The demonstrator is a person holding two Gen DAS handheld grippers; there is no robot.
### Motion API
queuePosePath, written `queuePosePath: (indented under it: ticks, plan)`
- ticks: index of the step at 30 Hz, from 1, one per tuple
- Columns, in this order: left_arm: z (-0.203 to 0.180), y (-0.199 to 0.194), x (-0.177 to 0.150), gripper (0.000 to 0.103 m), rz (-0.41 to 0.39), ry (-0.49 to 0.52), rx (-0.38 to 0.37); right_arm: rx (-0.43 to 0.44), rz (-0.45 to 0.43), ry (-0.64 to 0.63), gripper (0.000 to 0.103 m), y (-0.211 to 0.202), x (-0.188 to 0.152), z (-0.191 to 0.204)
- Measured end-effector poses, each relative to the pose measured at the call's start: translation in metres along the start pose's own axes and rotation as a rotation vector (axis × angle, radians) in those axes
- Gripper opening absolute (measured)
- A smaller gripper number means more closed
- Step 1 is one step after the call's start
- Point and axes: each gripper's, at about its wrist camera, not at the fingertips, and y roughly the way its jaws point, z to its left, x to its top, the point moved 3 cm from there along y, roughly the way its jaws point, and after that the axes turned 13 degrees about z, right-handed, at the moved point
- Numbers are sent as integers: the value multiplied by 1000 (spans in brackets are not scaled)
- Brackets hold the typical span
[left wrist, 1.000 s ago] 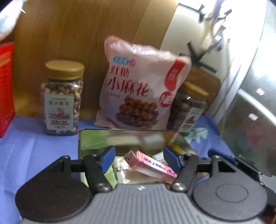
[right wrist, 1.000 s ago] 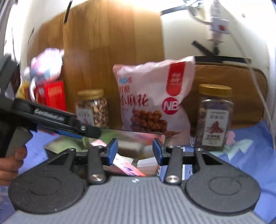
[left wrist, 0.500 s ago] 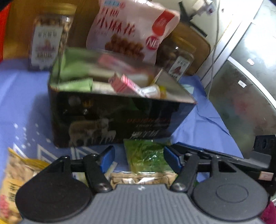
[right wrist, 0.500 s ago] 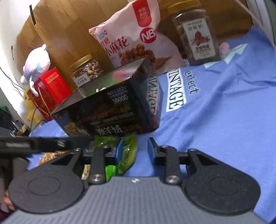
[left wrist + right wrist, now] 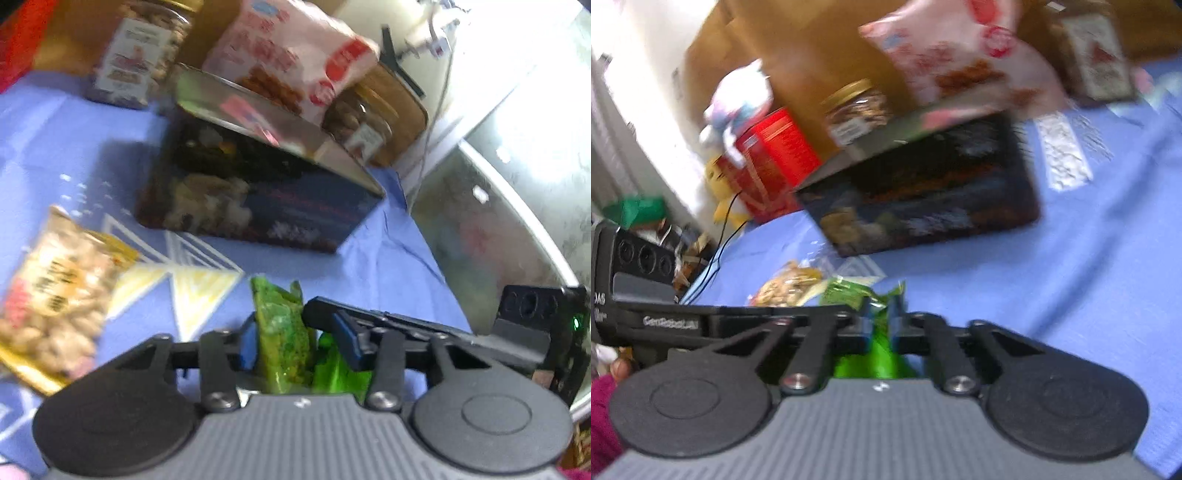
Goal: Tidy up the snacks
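Some snacks are already sitting in the dark tin (image 5: 258,206). In front of it, the left gripper (image 5: 295,341) is closing its fingers around a green packet (image 5: 282,332), the right gripper (image 5: 881,326) is pinching another green packet (image 5: 877,350), and a peanut bag (image 5: 55,295) is waiting.

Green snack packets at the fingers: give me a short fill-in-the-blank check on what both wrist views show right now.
1. The crinkly green snack packet sits between the left gripper's blue-padded fingers, which are ____ on it.
2. The right gripper is shut on a bright ____ foil packet.
3. The dark rectangular tin box stands on the ____ cloth.
4. The clear bag of peanuts lies ____ the tin box, on the cloth.

Missing words: closing; green; blue; outside
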Motion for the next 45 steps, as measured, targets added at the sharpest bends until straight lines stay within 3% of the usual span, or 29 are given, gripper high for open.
queuePosePath:
  ticks: [1, 3, 5, 8, 11, 13, 17, 20, 23, 26, 30, 32, 33, 35, 40, 42, 45]
  plan:
    - [-1, -8, 2, 29, -21, -3, -6, -16, -4, -24, 3, 4, 4, 8]
    - [-5, -32, 4, 28, -85, 15, 3, 7, -25, -58, 3, 4, 13, 25]
    - [-9, -54, 3, 18, -133, 40, -13, 35, -54, -88, 3, -1, 20, 39]
    - [-11, -82, -8, 19, -189, 64, 4, 91, -46, -126, 3, 3, 22, 61]
    - [1, -96, -27, 20, -203, 43, 59, 82, -14, -203, 3, 19, 12, 87]
    - [14, -104, -42, 20, -200, 12, 84, 70, -12, -237, 4, 19, 6, 93]
    - [35, -117, -75, 39, -167, -37, 78, 36, -46, -214, 7, -9, -7, 75]
    - [43, -115, -95, 42, -130, -69, 71, 14, -9, -184, 8, -29, -31, 58]
    - [48, -110, -105, 51, -113, -101, 30, 105, 60, -107, 8, -38, -58, 50]
    - [46, -105, -108, 52, -99, -105, 5, 139, 104, -133, 11, -34, -68, 64]
    - [44, -105, -115, 52, -88, -101, -3, 101, 175, -252, 19, -8, -74, 95]
    - [46, -106, -120, 58, -93, -118, -7, 108, 242, -288, 29, 5, -82, 103]
    - [49, -106, -122, 58, -92, -131, -16, 113, 224, -297, 38, 5, -84, 105]
    - [53, -105, -123, 58, -105, -151, -32, 131, 227, -305, 44, 8, -83, 110]
    - [56, -101, -119, 54, -119, -167, -49, 192, 201, -260, 44, 21, -74, 116]
    - [56, -101, -120, 49, -127, -169, -30, 163, 175, -280, 38, 25, -74, 121]
    - [58, -103, -120, 46, -131, -192, -42, 123, 153, -329, 40, 25, -76, 127]
